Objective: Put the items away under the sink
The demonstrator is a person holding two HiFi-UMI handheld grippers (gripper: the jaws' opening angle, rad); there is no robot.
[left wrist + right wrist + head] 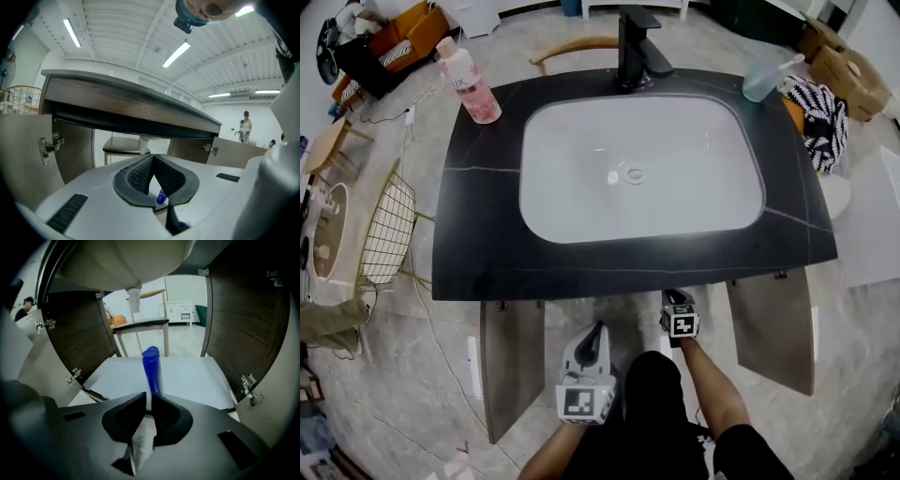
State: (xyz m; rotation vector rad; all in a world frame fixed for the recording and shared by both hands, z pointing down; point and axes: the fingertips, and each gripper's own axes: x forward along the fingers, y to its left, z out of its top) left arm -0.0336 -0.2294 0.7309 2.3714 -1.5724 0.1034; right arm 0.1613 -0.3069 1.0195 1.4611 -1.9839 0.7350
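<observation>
Jaws on my right gripper (148,397) are pinched down to a thin slit, and they've got hold of nothing. Just past their tips stands the blue bottle (152,369), upright on the white cabinet floor (201,376) under the sink, near the front edge and about midway between the two sides. Its base is hidden behind the jaws, so I can't say whether they touch it.

Over on my left gripper (153,157), the pads meet at the tips and splay apart lower down, empty as well. A speck of blue shows through the gap low between them; what it is, I can't make out. That gripper looks up at the cabinet opening from outside, below the counter edge.

Both cabinet doors hang wide open, the left door (511,361) and the right door (773,323) swung out to either side. From the right gripper view I see the pale underside of the basin (126,263) overhead, with the drain pipe (134,300) coming down behind the bottle.

Up top, from the head view, the black countertop (487,253) frames the white sink (642,169), with a black faucet (636,47) at the back. A pink bottle (469,82) sits at the back left corner, a clear cup (764,77) at the back right. A wire basket (389,230) stands on the floor to the left of the vanity.
</observation>
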